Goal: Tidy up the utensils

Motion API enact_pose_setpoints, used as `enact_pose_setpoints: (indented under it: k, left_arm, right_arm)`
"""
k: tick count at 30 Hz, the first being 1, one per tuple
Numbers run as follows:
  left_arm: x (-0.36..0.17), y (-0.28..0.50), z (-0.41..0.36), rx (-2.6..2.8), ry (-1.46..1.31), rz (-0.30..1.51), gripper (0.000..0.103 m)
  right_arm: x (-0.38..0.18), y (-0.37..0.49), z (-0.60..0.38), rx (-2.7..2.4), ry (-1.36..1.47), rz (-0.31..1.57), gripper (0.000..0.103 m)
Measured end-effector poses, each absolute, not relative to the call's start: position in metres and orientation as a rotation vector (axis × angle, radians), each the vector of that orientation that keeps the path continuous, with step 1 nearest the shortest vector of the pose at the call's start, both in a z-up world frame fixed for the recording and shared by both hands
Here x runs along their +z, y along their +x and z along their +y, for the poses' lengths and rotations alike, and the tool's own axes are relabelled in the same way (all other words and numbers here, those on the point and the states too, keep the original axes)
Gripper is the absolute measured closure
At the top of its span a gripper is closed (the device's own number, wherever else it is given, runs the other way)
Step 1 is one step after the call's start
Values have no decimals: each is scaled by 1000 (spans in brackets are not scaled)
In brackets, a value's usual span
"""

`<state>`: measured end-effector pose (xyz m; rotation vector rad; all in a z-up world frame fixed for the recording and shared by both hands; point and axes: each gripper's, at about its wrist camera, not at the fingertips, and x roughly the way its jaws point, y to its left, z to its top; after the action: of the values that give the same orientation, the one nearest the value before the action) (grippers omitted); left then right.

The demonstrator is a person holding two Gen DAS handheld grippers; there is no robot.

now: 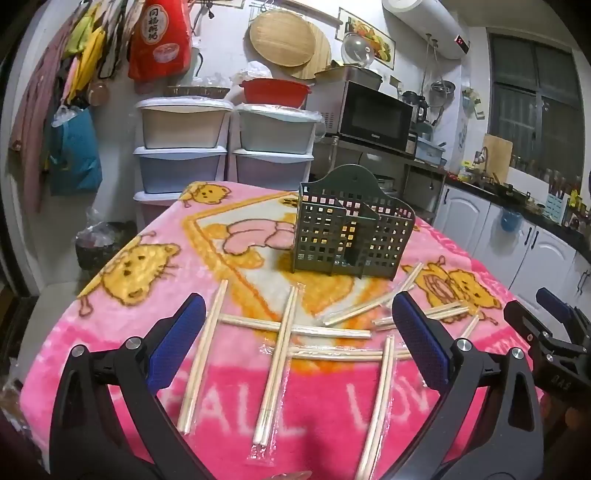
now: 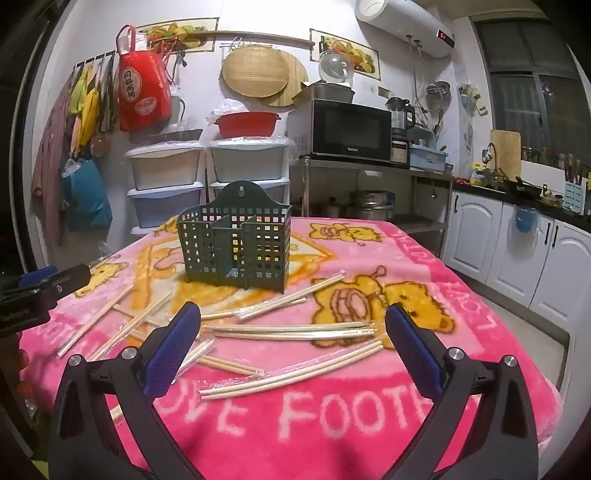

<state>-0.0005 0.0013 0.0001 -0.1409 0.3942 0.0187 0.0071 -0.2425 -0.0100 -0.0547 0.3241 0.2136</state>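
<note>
Chopsticks [image 1: 280, 343] in clear wrappers lie scattered across the near half of the pink blanket [image 2: 369, 406] covering the desk, just in front of the green slotted holder [image 2: 234, 245]. Left gripper [image 1: 299, 343] and right gripper [image 2: 293, 345] hover above them, jaws wide apart, empty.

I'm in a home kitchen. A microwave [image 2: 345, 129] sits on a metal shelf rack, a white water heater [image 2: 406, 24] hangs high on the wall, and white cabinets [image 2: 517, 251] run under a dark counter with a faucet [image 2: 489, 153]. Stacked plastic drawers [image 2: 166, 184] hold a red basin [image 2: 245, 123] (aprons and bags hang alongside). My table wears a pink cartoon blanket [image 2: 424, 258].
</note>
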Motion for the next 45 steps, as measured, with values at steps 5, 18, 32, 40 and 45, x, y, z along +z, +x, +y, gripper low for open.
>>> enact_pose_setpoints:
  k: [5, 18, 32, 40, 45]
  left_arm:
    - [0, -3, -2, 20, -128, 393, 10]
    - [0, 0, 1, 17, -140, 406, 10]
    - [0, 0, 2, 13, -141, 407, 10]
    - [-1, 2, -1, 14, -140, 406, 10]
    - [-3, 5, -10, 10, -137, 408, 10]
  right_arm:
    - [-10, 6, -243, 214, -50, 318, 6]
    - [-10, 9, -249, 204, -43, 311, 6]
    - [-9, 7, -250, 212, -40, 312, 6]
    - [-6, 5, -250, 202, -39, 305, 6]
    - [-4, 3, -251, 198, -37, 303, 6]
